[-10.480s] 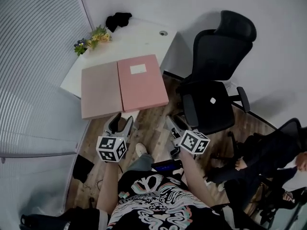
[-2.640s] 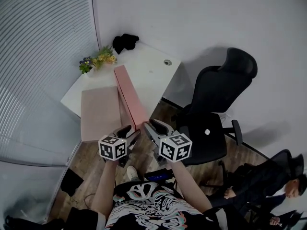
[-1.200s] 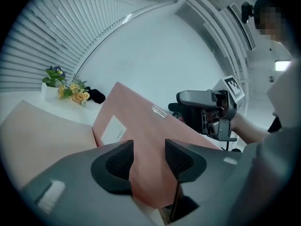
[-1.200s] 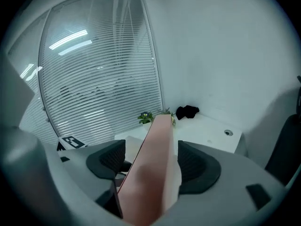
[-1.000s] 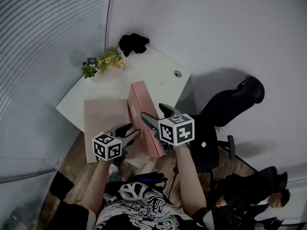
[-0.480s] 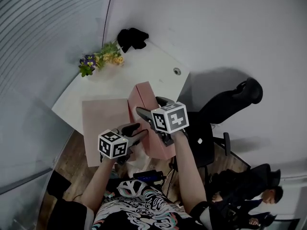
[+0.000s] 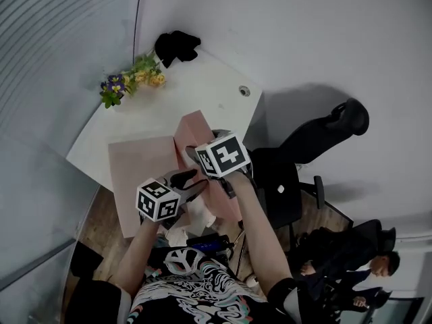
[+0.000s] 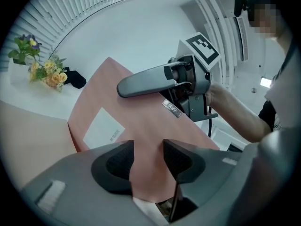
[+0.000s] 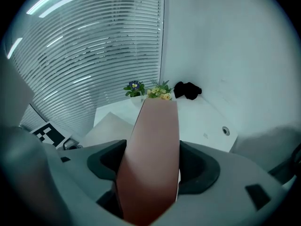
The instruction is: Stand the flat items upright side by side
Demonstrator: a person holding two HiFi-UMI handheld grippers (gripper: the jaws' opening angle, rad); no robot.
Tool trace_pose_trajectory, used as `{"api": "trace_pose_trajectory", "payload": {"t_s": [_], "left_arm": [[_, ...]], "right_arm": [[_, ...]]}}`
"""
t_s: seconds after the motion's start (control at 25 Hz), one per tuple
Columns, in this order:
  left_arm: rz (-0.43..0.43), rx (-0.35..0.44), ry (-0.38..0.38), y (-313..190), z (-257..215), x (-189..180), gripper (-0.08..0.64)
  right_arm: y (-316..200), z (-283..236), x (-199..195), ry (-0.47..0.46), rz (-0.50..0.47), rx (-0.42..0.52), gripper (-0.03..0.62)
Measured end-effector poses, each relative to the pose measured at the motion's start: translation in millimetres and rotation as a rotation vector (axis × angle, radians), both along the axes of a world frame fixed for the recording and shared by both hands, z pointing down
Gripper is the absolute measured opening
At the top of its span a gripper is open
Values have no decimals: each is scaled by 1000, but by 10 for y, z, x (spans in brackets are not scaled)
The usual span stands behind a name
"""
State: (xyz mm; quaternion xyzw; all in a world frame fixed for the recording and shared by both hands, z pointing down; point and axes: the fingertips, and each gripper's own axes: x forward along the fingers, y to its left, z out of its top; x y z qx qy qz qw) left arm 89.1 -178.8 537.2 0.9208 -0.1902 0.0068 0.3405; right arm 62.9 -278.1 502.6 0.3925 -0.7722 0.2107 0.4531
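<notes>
At the middle of the head view, the pink folder [image 7: 191, 128] stands on its long edge on the white desk [image 7: 202, 79]. The tan folder [image 7: 138, 174] lies flat beside it at centre left. The right gripper [image 9: 153, 166] straddles the folder's top edge, and its jaws, just closing, clamp both faces. The left gripper [image 8: 148, 161], also just tightened, pinches the near lower corner.

The likeliest trouble is a topple. The folder balances on a narrow edge, so if either grip loosens before it is square it could fall onto the tan folder or off the desk toward the lower right. Its near end seems to reach past the desk's front edge, which would make a slide more likely.

In the earliest frame both folders lay flat side by side. Half a second ago the right gripper sat higher, above the folder's top.
</notes>
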Motion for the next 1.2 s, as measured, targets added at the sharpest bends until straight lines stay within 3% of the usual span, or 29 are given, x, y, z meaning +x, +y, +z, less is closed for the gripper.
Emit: {"api": "trace_pose_trajectory", "payload": {"t_s": [0.72, 1.2], "left_arm": [[25, -67, 111, -58, 77, 23, 218], [-20, -83, 99, -54, 75, 35, 195]], "right_arm": [[-34, 4, 41, -31, 14, -10, 324], [-71, -58, 114, -54, 34, 9, 322]]}}
